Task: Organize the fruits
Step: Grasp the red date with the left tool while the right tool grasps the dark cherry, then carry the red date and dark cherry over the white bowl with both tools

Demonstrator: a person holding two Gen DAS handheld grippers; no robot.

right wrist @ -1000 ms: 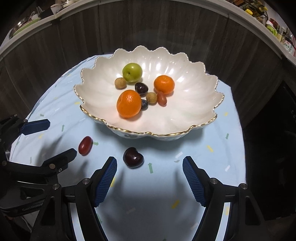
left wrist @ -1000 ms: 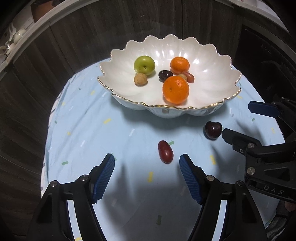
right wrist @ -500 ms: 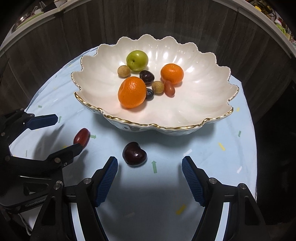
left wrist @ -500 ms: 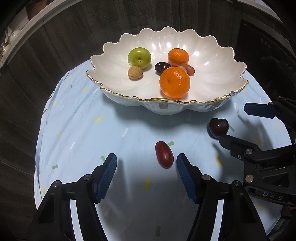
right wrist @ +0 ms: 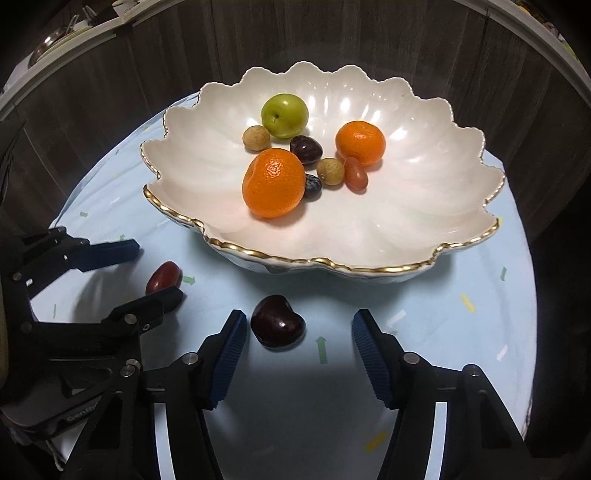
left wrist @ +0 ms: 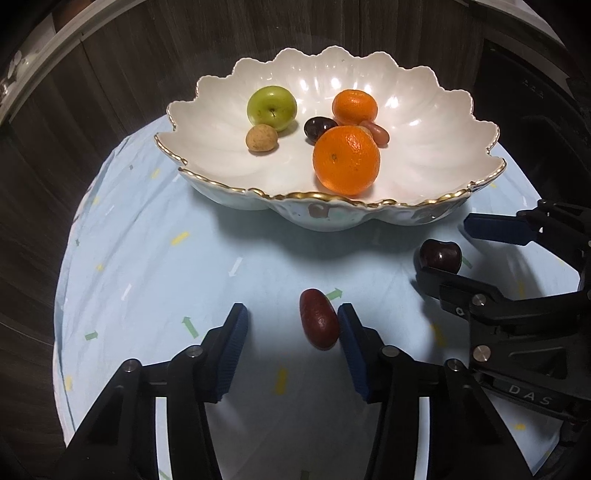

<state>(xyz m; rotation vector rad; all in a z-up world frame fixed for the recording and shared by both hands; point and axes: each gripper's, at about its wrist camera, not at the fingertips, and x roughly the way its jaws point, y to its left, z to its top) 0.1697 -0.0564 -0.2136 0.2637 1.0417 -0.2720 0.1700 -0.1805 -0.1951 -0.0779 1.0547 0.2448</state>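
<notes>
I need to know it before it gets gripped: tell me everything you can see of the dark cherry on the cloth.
The dark cherry is glossy, deep maroon, heart-shaped with a dimple on top and no visible stem. It lies on the pale blue cloth just in front of the bowl, between the right gripper's blue pads, close to one pad.

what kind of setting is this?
Likely a home kitchen or dining corner: a scalloped gold-rimmed fruit bowl on a round table with a pale blue patterned cloth, dark wood panelling behind, and dishes on a counter.
</notes>
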